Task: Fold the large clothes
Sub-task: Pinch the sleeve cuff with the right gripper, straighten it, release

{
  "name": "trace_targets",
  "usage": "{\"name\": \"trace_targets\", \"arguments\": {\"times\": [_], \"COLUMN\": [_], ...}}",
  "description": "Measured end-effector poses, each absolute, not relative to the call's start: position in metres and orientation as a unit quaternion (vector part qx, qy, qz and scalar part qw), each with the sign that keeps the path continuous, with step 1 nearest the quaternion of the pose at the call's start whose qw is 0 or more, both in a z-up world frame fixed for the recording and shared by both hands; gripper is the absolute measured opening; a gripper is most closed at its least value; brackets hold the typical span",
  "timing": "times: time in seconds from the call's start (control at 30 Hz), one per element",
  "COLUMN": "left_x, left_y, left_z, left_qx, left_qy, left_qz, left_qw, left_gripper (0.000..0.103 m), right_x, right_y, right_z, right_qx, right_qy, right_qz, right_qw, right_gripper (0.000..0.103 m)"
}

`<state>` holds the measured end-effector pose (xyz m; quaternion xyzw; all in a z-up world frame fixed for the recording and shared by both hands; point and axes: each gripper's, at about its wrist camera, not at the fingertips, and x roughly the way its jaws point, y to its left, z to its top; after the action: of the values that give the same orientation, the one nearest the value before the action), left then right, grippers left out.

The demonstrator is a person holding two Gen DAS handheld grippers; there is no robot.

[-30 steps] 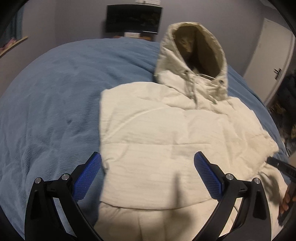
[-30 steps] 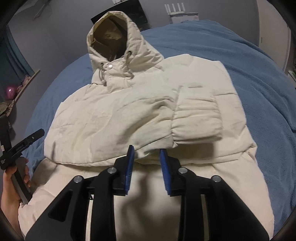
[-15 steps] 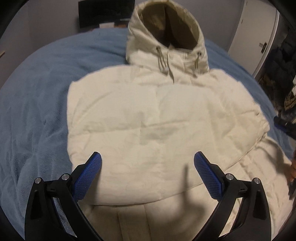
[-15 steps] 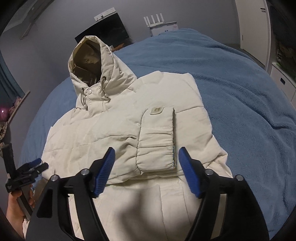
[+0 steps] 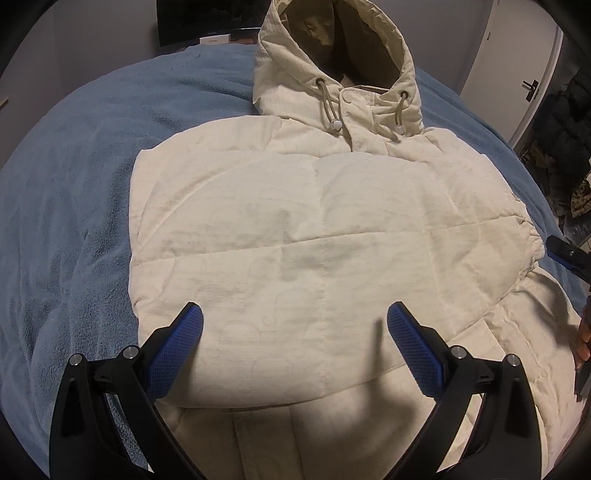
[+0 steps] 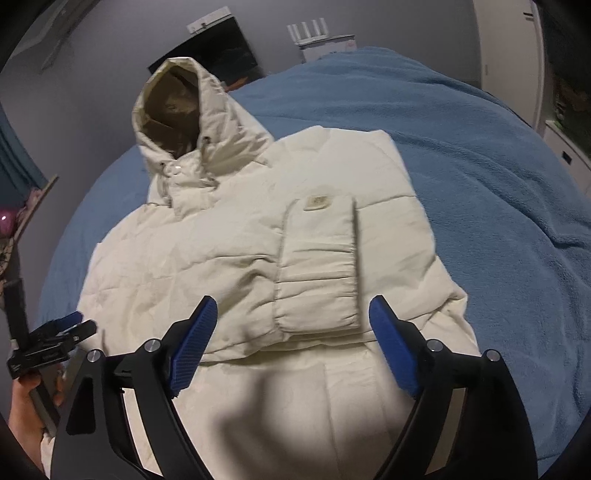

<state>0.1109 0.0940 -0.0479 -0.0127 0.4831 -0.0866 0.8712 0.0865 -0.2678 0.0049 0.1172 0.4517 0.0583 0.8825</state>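
Observation:
A cream hooded puffer jacket [image 5: 314,229] lies on a blue bed, hood [image 5: 332,62] at the far end, both sleeves folded across its front. In the right wrist view the jacket [image 6: 221,258] shows one folded sleeve with its cuff [image 6: 317,288] on top. My left gripper [image 5: 295,332] is open and empty, hovering above the jacket's lower front. My right gripper [image 6: 291,332] is open and empty, just above the cuff's near end. The left gripper also shows at the left edge of the right wrist view [image 6: 55,332].
The blue blanket [image 5: 74,184] covers the bed around the jacket. A dark screen [image 6: 218,48] and a white router [image 6: 314,33] stand by the far wall. A white door [image 5: 517,66] is at the right, with dark clutter beside it.
My right gripper opened and let go of the folded sleeve cuff, then drew back. My left gripper swung right to face the jacket's middle, staying open.

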Motion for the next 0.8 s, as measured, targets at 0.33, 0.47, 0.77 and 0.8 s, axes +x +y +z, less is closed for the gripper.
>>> {"name": "trace_targets", "arguments": {"times": [0.33, 0.47, 0.77, 0.8], "left_x": [0.112, 0.113, 0.109, 0.11], "left_y": [0.097, 0.101, 0.1, 0.099], "left_z": [-0.05, -0.051, -0.05, -0.051], "left_qx": [-0.016, -0.025, -0.022, -0.022], "left_qy": [0.487, 0.488, 0.484, 0.487], "left_qz": [-0.084, -0.08, -0.081, -0.081], "left_qw": [0.869, 0.869, 0.871, 0.869], "left_gripper": [0.096, 0.096, 0.096, 0.096], "right_x": [0.108, 0.099, 0.086, 0.088], "right_y": [-0.295, -0.307, -0.304, -0.304], "right_z": [-0.03, -0.019, 0.013, 0.007], "right_qx": [0.257, 0.274, 0.2, 0.197], "right_qy": [0.471, 0.432, 0.392, 0.402], "right_qz": [0.095, 0.085, 0.043, 0.036], "right_qw": [0.838, 0.855, 0.897, 0.893], "right_gripper": [0.042, 0.013, 0.011, 0.011]}}
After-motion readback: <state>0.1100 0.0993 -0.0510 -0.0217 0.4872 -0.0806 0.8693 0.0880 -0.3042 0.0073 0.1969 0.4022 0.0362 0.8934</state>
